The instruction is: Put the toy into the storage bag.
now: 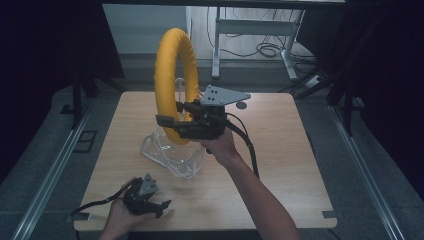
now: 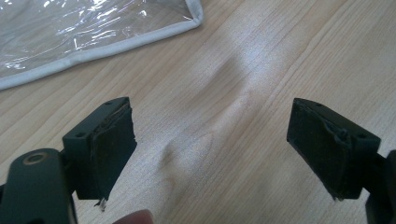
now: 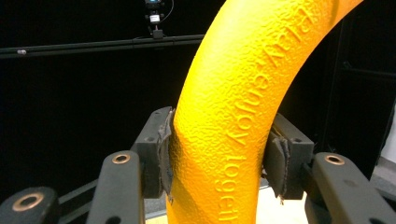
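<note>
Raised lettering marks the yellow ring [image 3: 233, 116] between clamped right jaws; left jaws apart.

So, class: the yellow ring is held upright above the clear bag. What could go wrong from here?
1. The right gripper clamps the yellow ring low on its rim, so the tall part above could swing or twist in the grip.
2. The clear bag lies slack on the table and the left gripper is open, away from it, so the bag may slide or collapse if the ring is pushed in.
</note>
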### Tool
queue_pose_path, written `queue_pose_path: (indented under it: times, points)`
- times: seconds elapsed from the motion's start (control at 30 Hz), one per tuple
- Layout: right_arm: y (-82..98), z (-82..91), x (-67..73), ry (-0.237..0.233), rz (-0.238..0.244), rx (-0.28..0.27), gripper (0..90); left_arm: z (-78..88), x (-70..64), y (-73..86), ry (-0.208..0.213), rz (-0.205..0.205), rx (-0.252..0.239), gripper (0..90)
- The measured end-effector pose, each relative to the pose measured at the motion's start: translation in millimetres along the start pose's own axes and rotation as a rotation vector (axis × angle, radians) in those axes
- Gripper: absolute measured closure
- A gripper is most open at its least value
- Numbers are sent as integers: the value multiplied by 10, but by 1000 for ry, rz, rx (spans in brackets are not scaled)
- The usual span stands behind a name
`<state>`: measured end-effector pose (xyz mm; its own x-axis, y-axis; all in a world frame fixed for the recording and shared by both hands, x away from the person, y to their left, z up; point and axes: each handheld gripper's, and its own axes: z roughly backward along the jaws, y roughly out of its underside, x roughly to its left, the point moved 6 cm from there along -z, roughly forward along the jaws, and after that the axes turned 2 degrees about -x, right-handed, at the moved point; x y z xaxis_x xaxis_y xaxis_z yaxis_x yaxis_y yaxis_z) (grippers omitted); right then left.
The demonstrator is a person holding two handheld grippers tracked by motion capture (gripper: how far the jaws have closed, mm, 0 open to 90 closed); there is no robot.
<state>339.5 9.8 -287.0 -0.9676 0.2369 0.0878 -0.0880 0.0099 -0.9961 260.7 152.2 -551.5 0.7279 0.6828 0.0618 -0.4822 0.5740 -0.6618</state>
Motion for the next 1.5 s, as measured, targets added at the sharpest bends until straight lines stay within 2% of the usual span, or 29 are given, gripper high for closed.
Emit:
queue_pose_path:
  times: [0.2, 0.83, 1.5]
  points:
    - [79, -36, -18, -11, -22, 24, 486, 0, 1, 2, 1, -1, 4, 147]
    - [321, -98, -103, -39, -62, 49, 485, -18, -12, 5, 1, 0, 4, 147]
    - [672, -146, -282, -30, -110, 86, 485, -28, -14, 9, 1, -5, 7, 147]
